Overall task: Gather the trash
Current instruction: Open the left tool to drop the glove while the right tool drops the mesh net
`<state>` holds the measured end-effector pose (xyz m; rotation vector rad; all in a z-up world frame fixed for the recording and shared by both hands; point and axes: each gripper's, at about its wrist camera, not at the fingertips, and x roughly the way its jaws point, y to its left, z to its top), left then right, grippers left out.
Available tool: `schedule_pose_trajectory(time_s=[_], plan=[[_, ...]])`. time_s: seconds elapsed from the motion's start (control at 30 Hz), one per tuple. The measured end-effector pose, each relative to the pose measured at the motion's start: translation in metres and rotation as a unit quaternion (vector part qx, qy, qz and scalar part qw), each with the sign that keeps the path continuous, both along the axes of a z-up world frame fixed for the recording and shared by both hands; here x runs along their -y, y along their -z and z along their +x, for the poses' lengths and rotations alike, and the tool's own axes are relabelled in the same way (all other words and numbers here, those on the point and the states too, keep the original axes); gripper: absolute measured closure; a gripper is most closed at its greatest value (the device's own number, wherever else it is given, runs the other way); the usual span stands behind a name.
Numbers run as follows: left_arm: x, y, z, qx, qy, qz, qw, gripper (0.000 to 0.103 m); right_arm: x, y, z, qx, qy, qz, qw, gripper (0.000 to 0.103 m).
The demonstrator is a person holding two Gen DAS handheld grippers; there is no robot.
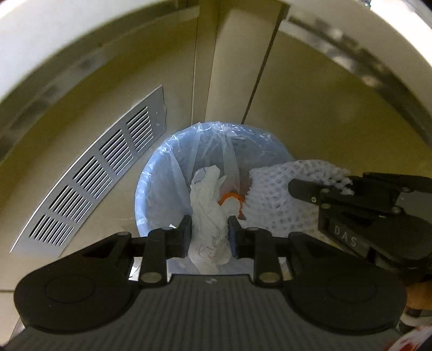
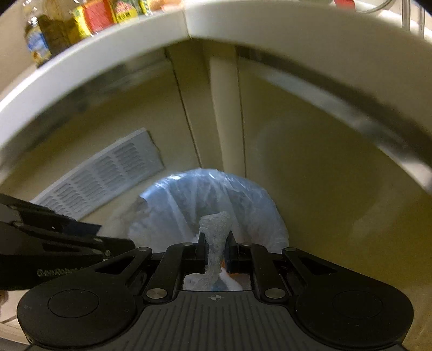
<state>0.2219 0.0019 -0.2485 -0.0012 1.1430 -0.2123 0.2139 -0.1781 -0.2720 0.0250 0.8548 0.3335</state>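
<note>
A blue bin point(image 1: 151, 178) lined with a clear plastic bag stands on the floor against the cabinet corner; it also shows in the right wrist view point(image 2: 167, 199). My left gripper point(image 1: 209, 232) is shut on a crumpled white paper point(image 1: 208, 197) and holds it over the bin's mouth. My right gripper point(image 2: 216, 249) is shut on a white foam net wrap point(image 2: 216, 229), also over the bin. In the left wrist view the right gripper point(image 1: 348, 189) comes in from the right with the foam net point(image 1: 280, 194) hanging from it. Something orange point(image 1: 229, 195) lies inside the bin.
A grey vent grille point(image 1: 94, 183) sits low on the cabinet face left of the bin. Yellowish cabinet doors point(image 1: 324, 121) stand behind it under a white countertop edge point(image 2: 243, 24). Food packages point(image 2: 102, 16) stand on the counter.
</note>
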Motion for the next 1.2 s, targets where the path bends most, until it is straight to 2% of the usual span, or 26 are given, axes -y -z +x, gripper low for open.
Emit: schedule_pose_trajectory(time_s=[0.3, 0.57, 0.67, 0.73, 0.87, 1.2], plan=[[0.012, 0.036, 0.029, -0.017, 0.018, 0.002, 0.9997, 0.078, 0.004, 0.027, 0.022, -0.01, 0.017, -0.009, 1.0, 0.092], [0.018, 0.053, 0.036, -0.021, 0.025, 0.007, 0.9995, 0.073, 0.0, 0.038, 0.031, -0.01, 0.021, -0.008, 1.0, 0.092], [0.019, 0.055, 0.038, -0.016, 0.025, 0.008, 0.9995, 0.062, -0.001, 0.039, 0.031, -0.01, 0.02, -0.009, 1.0, 0.092], [0.018, 0.054, 0.039, -0.015, 0.024, 0.005, 0.9996, 0.049, -0.001, 0.038, 0.03, -0.01, 0.02, -0.01, 1.0, 0.092], [0.015, 0.051, 0.039, -0.011, 0.022, -0.004, 0.9997, 0.044, -0.001, 0.038, 0.03, -0.013, 0.021, -0.006, 1.0, 0.092], [0.006, 0.045, 0.029, -0.013, 0.011, -0.002, 0.9998, 0.044, -0.008, 0.034, 0.031, -0.013, 0.009, 0.001, 1.0, 0.092]])
